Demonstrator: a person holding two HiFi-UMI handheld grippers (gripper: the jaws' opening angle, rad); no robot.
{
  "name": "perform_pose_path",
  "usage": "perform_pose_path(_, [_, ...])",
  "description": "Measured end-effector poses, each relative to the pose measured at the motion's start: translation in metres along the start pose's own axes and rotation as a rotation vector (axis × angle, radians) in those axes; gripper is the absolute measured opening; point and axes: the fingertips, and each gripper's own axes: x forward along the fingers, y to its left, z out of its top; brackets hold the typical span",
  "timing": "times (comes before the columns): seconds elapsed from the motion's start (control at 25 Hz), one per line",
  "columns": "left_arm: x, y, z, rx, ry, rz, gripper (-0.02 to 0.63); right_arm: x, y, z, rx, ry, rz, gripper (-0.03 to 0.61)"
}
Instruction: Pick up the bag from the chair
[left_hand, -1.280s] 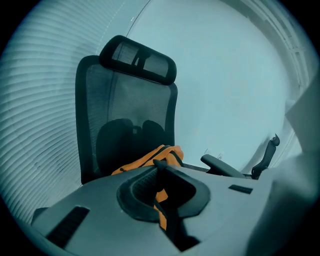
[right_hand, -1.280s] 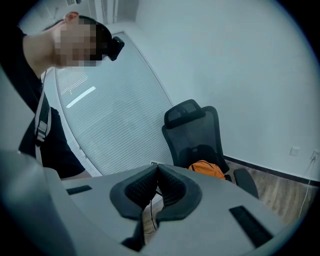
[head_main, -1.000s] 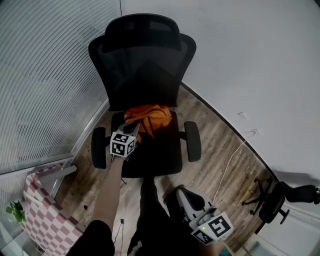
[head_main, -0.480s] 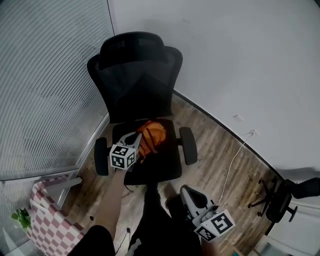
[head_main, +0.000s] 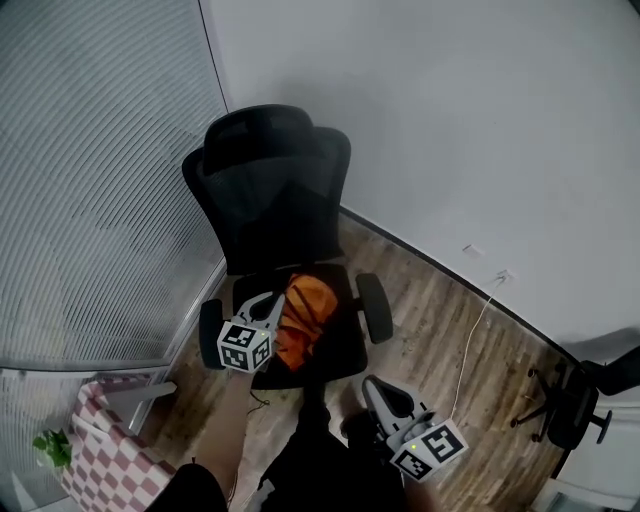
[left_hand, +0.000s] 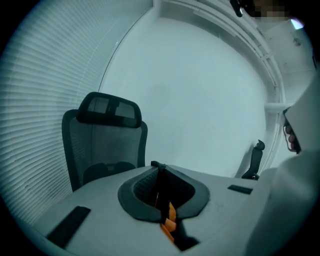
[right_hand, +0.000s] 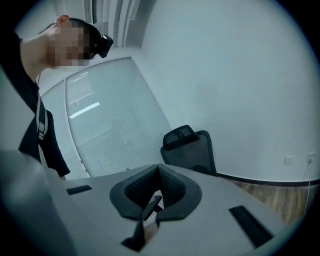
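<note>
The left gripper (head_main: 268, 304) has drawn back from the black chair (head_main: 270, 190) toward the person, and the orange bag (head_main: 306, 306) has come with it, now bunched and drooping over the front of the seat instead of lying against the backrest. Its fingers (left_hand: 144, 189) are pressed together on a strip of the bag's orange fabric, with the rest of the bag just to the right of them and below. The right gripper (head_main: 380, 388) hangs low beside the person's legs, well apart from the bag, its fingers closed with nothing between them.
</note>
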Motion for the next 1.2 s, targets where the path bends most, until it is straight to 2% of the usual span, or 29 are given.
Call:
perform_pose_path(0.32, [-0.039, -0.061, 0.042, 0.008, -0.123, -0.036, 0.034, -0.019, 0.000, 0.006, -0.022, -0.066, -0.001, 0.018])
perform_pose_path(0.52, [-0.070, -0.091, 0.072, 0.033, -0.195, -0.023, 0.034, -0.040, 0.009, 0.009, -0.055, -0.075, 0.028, 0.018])
perform_pose_path(0.68, [-0.099, -0.118, 0.089, 0.021, -0.261, 0.001, 0.034, -0.066, 0.006, 0.014, -0.060, -0.099, 0.048, 0.018])
perform_pose_path(0.88, [-0.138, -0.162, 0.095, -0.010, -0.309, 0.023, 0.034, -0.104, 0.001, 0.013, -0.065, -0.097, 0.082, 0.018])
perform_pose_path(1.2, [-0.192, -0.231, 0.080, -0.022, -0.342, 0.094, 0.034, -0.159, 0.006, 0.004, -0.078, -0.044, 0.198, 0.018])
